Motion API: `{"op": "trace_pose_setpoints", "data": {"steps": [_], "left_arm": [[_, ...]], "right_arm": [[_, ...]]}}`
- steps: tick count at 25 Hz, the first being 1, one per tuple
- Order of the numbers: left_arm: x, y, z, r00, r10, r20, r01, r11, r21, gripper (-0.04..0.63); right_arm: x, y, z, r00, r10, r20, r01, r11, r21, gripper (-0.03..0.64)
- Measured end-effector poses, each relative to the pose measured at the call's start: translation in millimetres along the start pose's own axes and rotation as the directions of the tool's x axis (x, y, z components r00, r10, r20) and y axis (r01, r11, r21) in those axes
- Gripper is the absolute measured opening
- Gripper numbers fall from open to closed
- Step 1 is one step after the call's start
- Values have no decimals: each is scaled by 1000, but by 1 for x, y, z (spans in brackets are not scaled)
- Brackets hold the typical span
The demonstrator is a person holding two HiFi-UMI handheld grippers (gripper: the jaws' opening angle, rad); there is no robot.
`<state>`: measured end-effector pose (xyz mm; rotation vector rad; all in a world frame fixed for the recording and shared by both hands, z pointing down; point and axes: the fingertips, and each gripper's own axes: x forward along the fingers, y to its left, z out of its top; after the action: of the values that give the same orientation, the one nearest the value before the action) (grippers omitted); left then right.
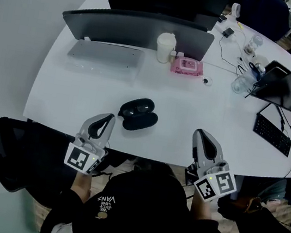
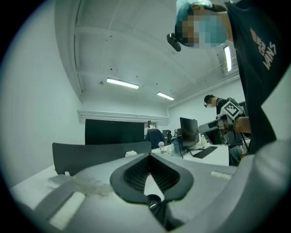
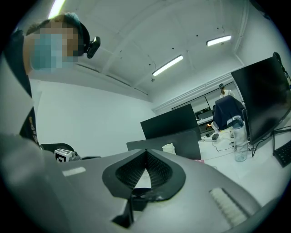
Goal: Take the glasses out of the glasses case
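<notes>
- Glasses case (image 1: 139,115): dark, rounded, lying on the white table (image 1: 191,107) near the front edge. It reads as two lobes side by side, so it is probably hinged open. Its long axis runs roughly left to right, slightly tilted. The glasses themselves cannot be made out.
- Left gripper (image 1: 110,117): jaws pressed together at the tips with nothing between them, as its own view confirms (image 2: 148,155). The tip sits just beside the case's left end and points up-right towards it, making this the nearer tool.
- Right gripper (image 1: 198,132): jaws likewise closed and empty (image 3: 145,151). It stands well apart from the case's right end.
- Judgement: the case lies between the two grippers and closer to the left one. Either tool must open its jaws before gripping.
</notes>
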<state>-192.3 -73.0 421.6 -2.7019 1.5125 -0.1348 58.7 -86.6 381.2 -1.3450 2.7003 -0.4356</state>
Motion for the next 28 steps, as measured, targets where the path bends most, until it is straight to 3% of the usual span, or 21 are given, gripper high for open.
{"op": "trace_pose_setpoints", "data": {"steps": [12, 17, 28], "left_arm": [[40, -1, -12, 999, 5, -45, -3, 999, 40, 2], [55, -3, -22, 997, 8, -73, -7, 1000, 4, 2], [85, -2, -48, 992, -19, -123, 21, 1000, 13, 2]], "right_arm": [[27, -29, 4, 997, 67, -29, -67, 998, 5, -1], [31, -41, 6, 997, 73, -35, -73, 997, 7, -1], [37, -59, 5, 995, 88, -57, -87, 996, 16, -1]]}}
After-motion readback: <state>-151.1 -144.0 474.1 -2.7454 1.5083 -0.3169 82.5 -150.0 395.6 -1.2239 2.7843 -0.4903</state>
